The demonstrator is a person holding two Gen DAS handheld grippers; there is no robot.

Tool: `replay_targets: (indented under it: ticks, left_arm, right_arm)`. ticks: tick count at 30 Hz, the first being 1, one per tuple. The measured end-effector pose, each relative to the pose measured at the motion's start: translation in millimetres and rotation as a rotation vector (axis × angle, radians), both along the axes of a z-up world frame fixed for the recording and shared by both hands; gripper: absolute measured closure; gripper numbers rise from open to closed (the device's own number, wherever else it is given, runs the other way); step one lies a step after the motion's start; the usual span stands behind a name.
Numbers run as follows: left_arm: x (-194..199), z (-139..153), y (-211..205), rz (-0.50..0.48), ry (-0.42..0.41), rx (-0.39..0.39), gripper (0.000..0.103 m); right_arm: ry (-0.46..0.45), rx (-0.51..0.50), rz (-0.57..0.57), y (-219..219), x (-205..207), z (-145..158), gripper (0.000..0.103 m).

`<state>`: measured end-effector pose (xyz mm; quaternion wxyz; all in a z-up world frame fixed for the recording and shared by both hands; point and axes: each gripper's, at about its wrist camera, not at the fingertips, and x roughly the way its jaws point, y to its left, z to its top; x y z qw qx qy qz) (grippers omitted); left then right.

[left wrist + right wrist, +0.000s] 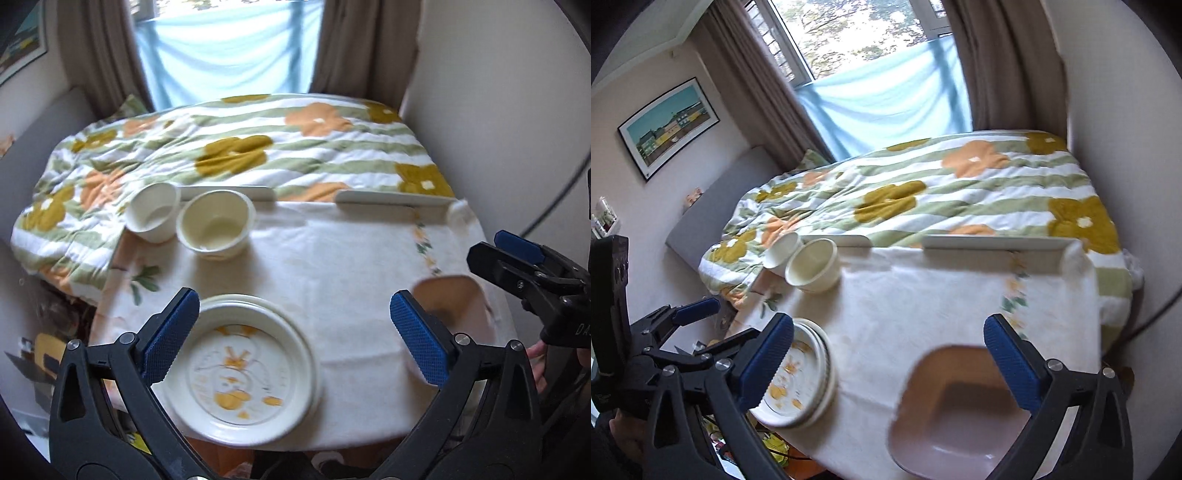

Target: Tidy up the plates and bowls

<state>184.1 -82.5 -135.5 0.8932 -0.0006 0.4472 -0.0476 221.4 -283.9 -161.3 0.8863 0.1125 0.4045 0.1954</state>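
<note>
Both your grippers, left [295,332] and right [894,362], gape empty. No writing reads clearly. Plates [255,376] overhang the table's [332,258] near edge; middle lies bare.

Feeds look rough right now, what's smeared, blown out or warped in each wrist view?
Left wrist view: the stack of round plates and pink square dish are motion-smeared, the window is washed pale blue. Right wrist view: the pink square dish is blurred, the backlit window glares; fisheye bends the walls and the table edges in both.
</note>
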Motion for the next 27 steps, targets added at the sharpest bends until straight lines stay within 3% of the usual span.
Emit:
replay_targets:
  ticks: [6,11,16,19,27]
  left_arm:
    - [37,-3,86,0.107,0.017,-0.071,0.000]
    - [79,-15,140,0.128,0.080,-0.116,0.000]
    - [134,-51,173,0.095,0.187,-0.159,0.001]
    - [158,-78,176,0.067,0.262,-0.177,0.007]
    - [202,-140,162,-0.004,0.399,-0.210,0.042]
  right_arm:
    - [0.055,-0.041,0.053,73,46,4,0.001]
    - [0.109,-0.082,0.029,116,87,-5,0.001]
    - [0.221,-0.095,0.032,153,131,-37,0.001]
    - [0.292,-0.091,0.030,168,150,-60,0.001]
    - [0.441,-0.126,0.019,192,177,-110,0.040]
